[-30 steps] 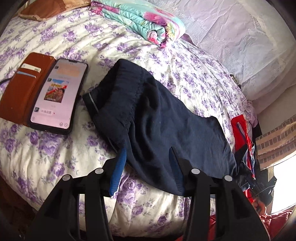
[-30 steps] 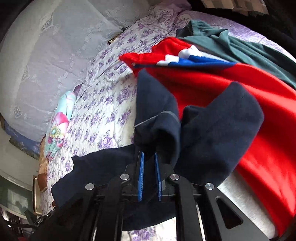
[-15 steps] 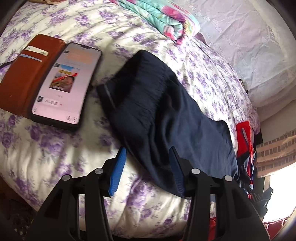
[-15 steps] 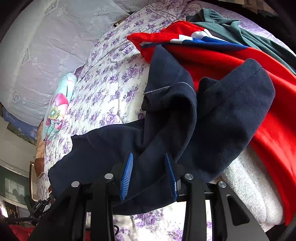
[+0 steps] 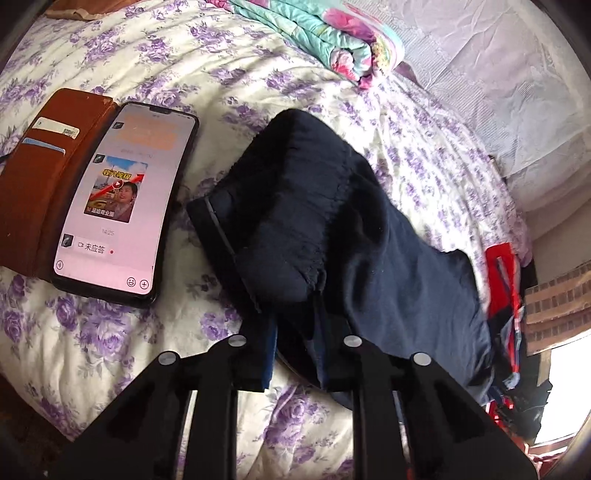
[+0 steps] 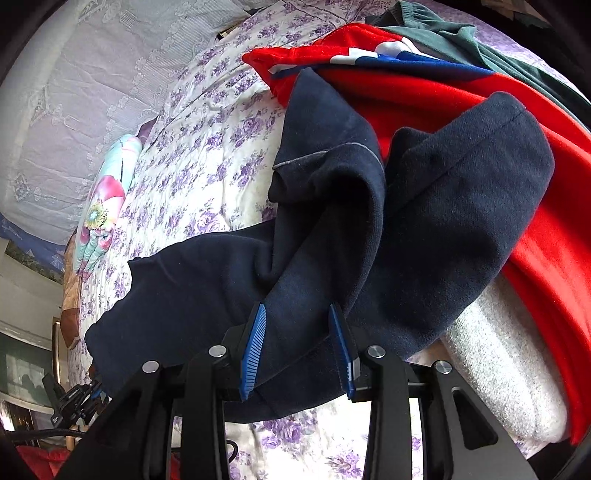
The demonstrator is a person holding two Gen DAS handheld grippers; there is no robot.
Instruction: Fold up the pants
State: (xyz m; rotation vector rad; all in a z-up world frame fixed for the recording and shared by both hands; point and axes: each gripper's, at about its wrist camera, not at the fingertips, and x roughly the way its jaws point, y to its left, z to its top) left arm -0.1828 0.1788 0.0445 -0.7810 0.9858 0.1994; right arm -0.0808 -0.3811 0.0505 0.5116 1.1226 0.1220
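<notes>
Dark navy pants (image 5: 354,236) lie on the purple-flowered bedspread (image 5: 229,74), waistband toward the phone. My left gripper (image 5: 295,332) has its jaws around the near waistband edge, with cloth bunched between them; the pads are mostly hidden by cloth. In the right wrist view the pant legs (image 6: 369,221) are crumpled over red cloth. My right gripper (image 6: 299,347) is open, blue pads either side of a leg fold, resting on the cloth.
A lit phone (image 5: 118,206) in a brown wallet case (image 5: 40,173) lies left of the pants. A folded floral blanket (image 5: 317,33) is at the back. Red clothes (image 6: 480,99), a green garment (image 6: 461,40) and a white towel (image 6: 498,369) lie by the legs.
My left gripper moved forward and closed onto the waistband edge. My right gripper let go of the pant leg and opened wide.
</notes>
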